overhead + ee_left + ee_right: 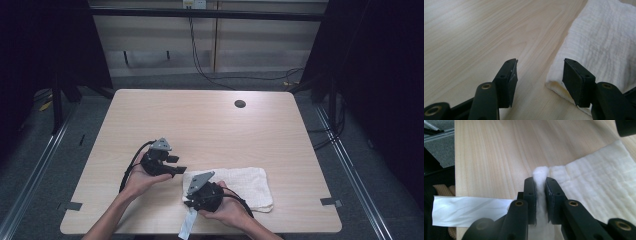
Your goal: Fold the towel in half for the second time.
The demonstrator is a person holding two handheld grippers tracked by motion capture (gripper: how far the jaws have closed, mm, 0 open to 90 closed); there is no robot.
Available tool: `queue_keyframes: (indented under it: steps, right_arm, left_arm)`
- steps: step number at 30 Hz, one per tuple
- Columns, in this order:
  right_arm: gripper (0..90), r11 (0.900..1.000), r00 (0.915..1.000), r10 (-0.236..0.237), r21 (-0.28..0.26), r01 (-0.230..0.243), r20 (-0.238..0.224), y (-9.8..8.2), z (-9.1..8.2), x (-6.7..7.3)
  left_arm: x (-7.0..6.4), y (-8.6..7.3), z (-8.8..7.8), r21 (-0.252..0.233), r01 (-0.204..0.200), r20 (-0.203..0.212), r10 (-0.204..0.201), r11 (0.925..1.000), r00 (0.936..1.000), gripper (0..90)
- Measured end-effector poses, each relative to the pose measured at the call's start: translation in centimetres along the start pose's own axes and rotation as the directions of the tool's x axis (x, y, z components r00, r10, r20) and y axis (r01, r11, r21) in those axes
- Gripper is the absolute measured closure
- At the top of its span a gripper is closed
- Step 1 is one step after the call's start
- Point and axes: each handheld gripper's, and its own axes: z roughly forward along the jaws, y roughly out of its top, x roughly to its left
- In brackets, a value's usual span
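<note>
A folded white towel (245, 185) lies on the wooden table (200, 120) near its front edge. My right gripper (187, 199) sits at the towel's near left corner, and in the right gripper view its jaws pinch a bunched fold of the towel (599, 182) between the pads (549, 195). My left gripper (177, 165) rests just left of the towel's far left corner. In the left gripper view the jaws stand apart with bare wood between them, the towel (604, 45) edge lying beside the right pad (574, 80).
A white label strip (187, 225) hangs from the towel's corner over the table's front edge, also seen as the strip (471, 210) in the right gripper view. A round cable hole (240, 104) lies at the back right. Tape marks (331, 202) sit at the front corners.
</note>
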Motion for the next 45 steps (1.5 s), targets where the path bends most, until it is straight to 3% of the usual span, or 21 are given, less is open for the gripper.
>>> queue_keyframes:
  steps: [4, 7, 11, 17, 20, 23, 27, 28, 30, 31, 34, 36, 40, 42, 45]
  right_arm:
    - [81.7, 1.000, 0.9999, 0.003, 0.001, -0.003, 0.013, 0.0, 0.0, 0.0]
    - [82.0, 1.000, 0.9997, 0.026, 0.000, -0.026, -0.002, 0.0, 0.0, -0.2]
    - [82.0, 1.000, 0.9998, 0.021, 0.003, -0.021, -0.004, 0.0, 0.0, -0.2]
    - [82.0, 1.000, 0.9998, 0.020, -0.004, -0.020, -0.004, 0.0, 0.0, -0.2]
    - [81.9, 1.000, 0.9996, 0.026, 0.000, -0.026, -0.008, 0.0, 0.0, -0.2]
    - [81.9, 1.000, 0.9998, 0.018, 0.002, -0.018, -0.006, 0.0, 0.0, -0.2]
    - [82.0, 1.000, 0.9997, 0.026, 0.011, -0.026, 0.001, 0.1, 0.0, -0.1]
    - [82.0, 1.000, 0.9996, 0.027, 0.009, -0.027, 0.002, 0.1, 0.0, -0.1]
    - [82.1, 0.999, 0.9994, 0.033, 0.010, -0.034, 0.007, 0.1, 0.0, 0.0]
    - [82.4, 0.999, 0.9995, 0.032, 0.011, -0.032, 0.004, 0.2, 0.0, 0.0]
    - [82.6, 0.999, 0.9992, 0.039, 0.014, -0.039, 0.005, 0.2, 0.0, -0.1]
    - [82.7, 0.999, 0.9991, 0.042, 0.012, -0.042, -0.004, 0.2, 0.0, -0.2]
    - [82.8, 0.999, 0.9989, 0.045, 0.007, -0.045, -0.012, 0.3, 0.0, -0.2]
    - [82.9, 0.999, 0.9990, 0.044, 0.003, -0.044, -0.011, 0.3, -0.1, -0.1]
    - [82.8, 0.998, 0.9983, 0.055, -0.029, -0.055, -0.018, 0.5, -0.4, 0.0]
  left_arm:
    - [-0.4, 0.0, 0.6, 0.010, -0.010, 0.019, 0.010, 0.9999, 0.9998, 44.3]
    - [-0.5, -0.1, 1.0, 0.027, -0.015, 0.026, 0.014, 0.9995, 0.9996, 44.1]
    - [-0.6, -0.4, 1.6, 0.049, -0.028, 0.009, 0.027, 0.9984, 0.9996, 45.5]
    - [-0.9, -0.5, 2.1, 0.073, -0.046, 0.020, 0.045, 0.9963, 0.9988, 46.3]
    - [-1.0, -0.5, 2.4, 0.101, -0.062, 0.036, 0.058, 0.9930, 0.9976, 49.7]
    - [-0.8, -0.5, 2.4, 0.103, -0.040, 0.043, 0.036, 0.9939, 0.9984, 51.8]
    - [-1.5, -0.6, 2.5, 0.105, -0.085, 0.061, 0.079, 0.9909, 0.9950, 61.9]
    - [-1.7, -0.6, 2.4, 0.105, -0.102, 0.037, 0.099, 0.9892, 0.9944, 64.9]
    - [-2.0, -0.8, 2.6, 0.091, -0.094, 0.066, 0.089, 0.9913, 0.9939, 79.9]
    - [-2.0, -0.8, 2.5, 0.095, -0.104, 0.065, 0.098, 0.9901, 0.9931, 82.5]
    - [-1.9, -0.8, 2.4, 0.086, -0.099, 0.084, 0.092, 0.9914, 0.9922, 84.4]
    - [-1.4, -1.0, 2.3, 0.074, -0.070, 0.108, 0.061, 0.9948, 0.9923, 84.7]
    - [-1.1, -0.9, 1.6, 0.046, -0.041, 0.118, 0.036, 0.9981, 0.9924, 84.7]
    - [-1.2, -0.7, 1.4, 0.040, -0.047, 0.110, 0.042, 0.9981, 0.9930, 84.7]
    - [-1.2, -0.5, 1.2, 0.030, -0.037, 0.117, 0.033, 0.9988, 0.9925, 84.7]
